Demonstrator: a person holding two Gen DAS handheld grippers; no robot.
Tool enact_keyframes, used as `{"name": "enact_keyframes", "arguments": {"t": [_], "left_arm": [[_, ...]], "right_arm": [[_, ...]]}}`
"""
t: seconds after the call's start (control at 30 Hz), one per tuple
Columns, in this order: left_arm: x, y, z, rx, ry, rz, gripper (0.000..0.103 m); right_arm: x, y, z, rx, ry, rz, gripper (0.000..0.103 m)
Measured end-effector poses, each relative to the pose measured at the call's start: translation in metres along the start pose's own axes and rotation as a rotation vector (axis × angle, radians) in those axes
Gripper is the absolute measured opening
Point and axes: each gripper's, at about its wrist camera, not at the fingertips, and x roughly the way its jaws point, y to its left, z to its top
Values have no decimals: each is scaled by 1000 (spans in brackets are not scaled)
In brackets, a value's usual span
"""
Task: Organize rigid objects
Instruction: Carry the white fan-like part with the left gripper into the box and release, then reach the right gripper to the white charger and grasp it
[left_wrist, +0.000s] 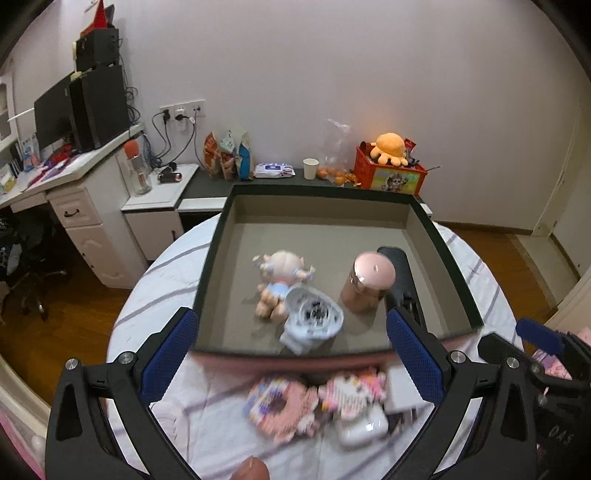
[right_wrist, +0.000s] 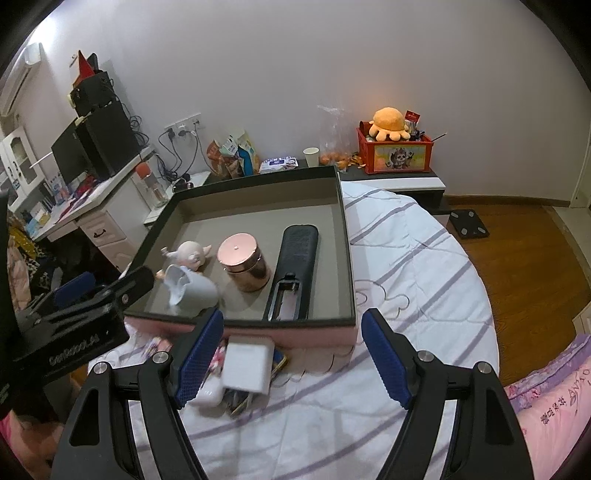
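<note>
Not much readable here tbh. Clearest one is pale lettering on the black body of the left hand-held gripper (right_wrist: 79, 295), down at about 8 o'clock in the right wrist view. Looks like "GenRobot.AI", but it's slanted and a bit soft. The pink quilt (right_wrist: 554, 398) at about 4 o'clock has some embroidered characters plus Latin letters, roughly "AVYO", can't make out the rest. The snack bags, wipes pack and red crate all have print, but it's too small to read.

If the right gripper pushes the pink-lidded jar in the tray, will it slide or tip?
The pink-lidded jar stands upright and looks squat, so a low push probably slides it. Its shiny sides may be slippery. A high push could tip it, and, being round, it might roll toward the black remote beside it.
</note>
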Motion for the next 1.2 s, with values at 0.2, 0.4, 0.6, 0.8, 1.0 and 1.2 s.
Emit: {"name": "enact_keyframes", "arguments": {"t": [0.2,0.4,0.6,0.8,1.0,1.2], "left_arm": [[-30,3,-26,4,16,30,103],[-51,6,-48,-5,21,50,103],[-57,12,-63,-27,43,60,103],[-60,13,-66,-28,41,61,103],[-54,12,-67,-23,53,58,103],[-39,16,-65,-27,74,72,103]], "right_arm": [[-20,7,-16,-13,-13,12,79],[-30,13,-36,-28,0,26,79],[-34,17,-49,-41,12,34,79],[-35,22,-51,-54,13,33,79],[-26,24,-52,-59,33,25,79],[-6,27,-50,-66,64,16,79]]}}
